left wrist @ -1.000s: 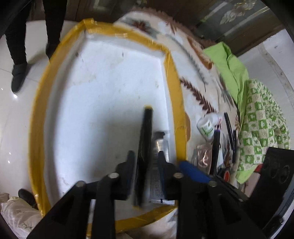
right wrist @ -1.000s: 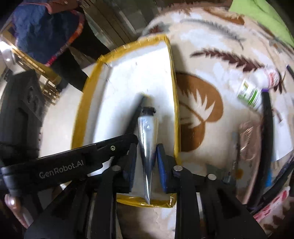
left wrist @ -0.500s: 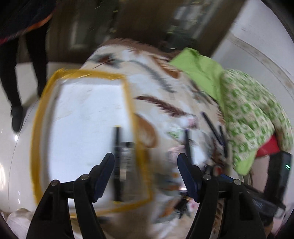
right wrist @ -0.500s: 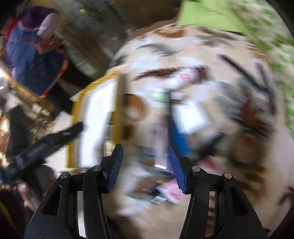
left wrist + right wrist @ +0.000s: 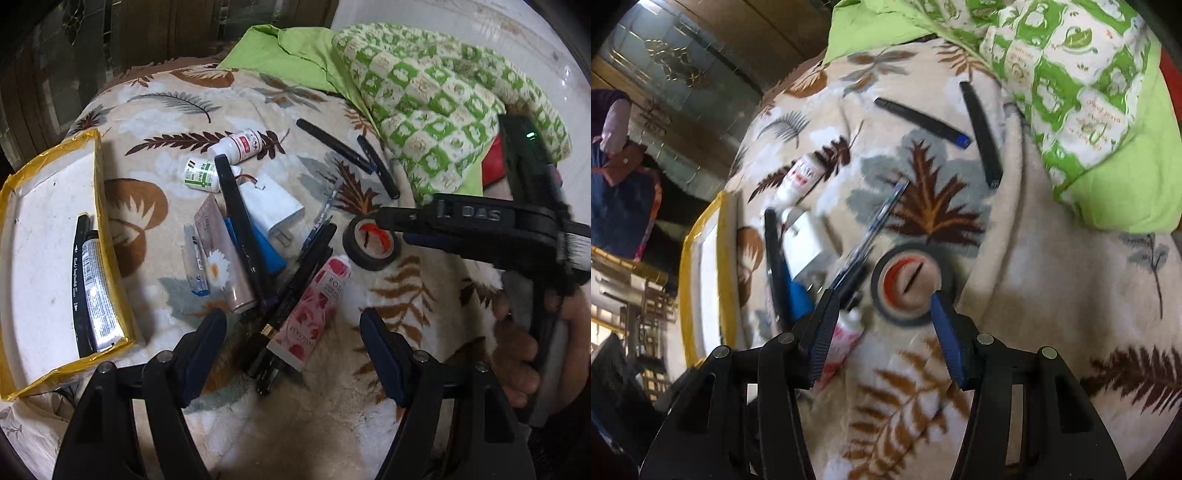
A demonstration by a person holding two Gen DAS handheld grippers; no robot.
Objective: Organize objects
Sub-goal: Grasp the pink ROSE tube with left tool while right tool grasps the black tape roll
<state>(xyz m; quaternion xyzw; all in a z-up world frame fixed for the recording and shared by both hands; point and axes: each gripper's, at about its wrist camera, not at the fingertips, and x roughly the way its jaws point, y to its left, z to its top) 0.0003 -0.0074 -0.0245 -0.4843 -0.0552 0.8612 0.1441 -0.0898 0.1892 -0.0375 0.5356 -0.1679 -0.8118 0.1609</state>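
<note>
A white tray with a yellow rim [image 5: 99, 206] lies at the left on the leaf-patterned blanket. A black pen [image 5: 79, 273] and a silver tube [image 5: 98, 291] lie in it. My left gripper [image 5: 293, 334] is open and empty above a pink rose-print box [image 5: 314, 310] in a pile of pens and tubes. My right gripper [image 5: 882, 310] is open, its jaws either side of a black tape roll [image 5: 905, 284], which also shows in the left wrist view [image 5: 371, 242]. The right gripper's body [image 5: 480, 225] reaches in from the right.
Two white bottles [image 5: 240, 144], a white charger [image 5: 273, 210], a rose-gold tube [image 5: 221, 251] and several black pens [image 5: 340, 146] lie scattered on the blanket. A green patterned cloth [image 5: 443, 110] is heaped at the back right. A person stands beyond the tray [image 5: 620, 177].
Both grippers let go of the black pen and the silver tube in the tray, opened, and swung right over the pile. The right gripper now straddles the tape roll.
</note>
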